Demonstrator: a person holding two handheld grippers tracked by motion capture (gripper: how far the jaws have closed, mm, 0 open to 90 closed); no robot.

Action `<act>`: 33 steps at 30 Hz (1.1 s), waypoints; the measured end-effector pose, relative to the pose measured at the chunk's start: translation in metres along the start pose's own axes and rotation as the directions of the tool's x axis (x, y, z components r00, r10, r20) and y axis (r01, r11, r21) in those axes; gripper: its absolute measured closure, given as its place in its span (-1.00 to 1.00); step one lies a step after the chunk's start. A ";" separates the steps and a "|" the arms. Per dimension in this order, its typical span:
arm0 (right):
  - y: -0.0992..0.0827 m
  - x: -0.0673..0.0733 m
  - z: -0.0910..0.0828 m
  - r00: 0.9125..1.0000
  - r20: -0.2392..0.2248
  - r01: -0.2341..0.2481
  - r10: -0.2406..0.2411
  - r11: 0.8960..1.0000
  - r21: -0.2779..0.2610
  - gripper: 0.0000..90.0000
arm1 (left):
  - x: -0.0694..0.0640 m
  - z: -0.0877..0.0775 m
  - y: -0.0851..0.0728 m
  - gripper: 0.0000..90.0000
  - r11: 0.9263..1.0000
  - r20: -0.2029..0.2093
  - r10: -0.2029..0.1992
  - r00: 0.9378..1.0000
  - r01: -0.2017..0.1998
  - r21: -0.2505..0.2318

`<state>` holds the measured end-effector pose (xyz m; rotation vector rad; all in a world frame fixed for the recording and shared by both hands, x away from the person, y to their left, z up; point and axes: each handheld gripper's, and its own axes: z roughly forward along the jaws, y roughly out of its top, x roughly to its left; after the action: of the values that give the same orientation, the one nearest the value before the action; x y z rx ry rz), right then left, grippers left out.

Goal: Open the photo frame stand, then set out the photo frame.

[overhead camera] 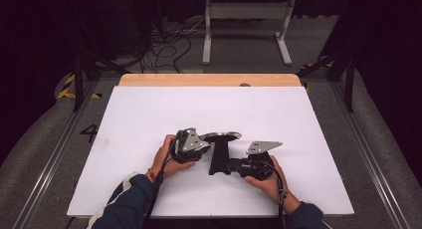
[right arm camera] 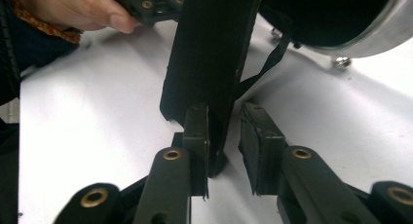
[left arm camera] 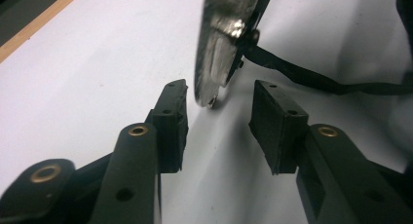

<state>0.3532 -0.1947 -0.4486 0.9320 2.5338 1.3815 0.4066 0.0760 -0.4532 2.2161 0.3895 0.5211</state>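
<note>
Item: frying pan [overhead camera: 219, 137], lying near the middle of the white table [overhead camera: 149, 109], black handle [overhead camera: 217, 159] pointing towards us at six o'clock.

Risk: we are judging the pan may pivot or slip, because the right gripper [right arm camera: 225, 131] is pinching only the handle's end while the left is letting go.

Position: in the left gripper view, we are seeing the metal rim [left arm camera: 219, 44] at twelve o'clock of the left gripper [left arm camera: 219, 124], whose jaws are standing spread, untouching.
</note>
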 end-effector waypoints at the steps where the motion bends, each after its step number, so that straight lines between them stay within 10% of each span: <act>1: 0.000 0.001 -0.001 1.000 0.008 0.013 -0.013 1.000 0.000 0.61 | 0.001 -0.002 -0.001 0.24 1.000 0.004 -0.004 1.000 0.004 -0.002; 15: 0.009 0.010 -0.024 0.989 0.105 0.112 -0.104 0.991 -0.074 0.53 | 0.003 -0.040 -0.011 -0.38 1.000 0.024 -0.018 1.000 0.018 -0.007; 28: 0.010 0.020 -0.031 0.983 0.134 0.142 -0.126 0.983 -0.115 0.66 | -0.009 -0.072 -0.029 -0.45 1.000 0.024 -0.002 1.000 0.002 -0.007; 33: 0.011 0.025 -0.029 0.979 0.142 0.161 -0.145 0.981 -0.112 0.72 | -0.001 -0.076 -0.037 -0.51 0.999 0.016 -0.053 0.998 0.053 0.001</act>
<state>0.3274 -0.1971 -0.4188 0.7627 2.3390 1.3640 0.3649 0.1475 -0.4374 2.2026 0.4387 0.4744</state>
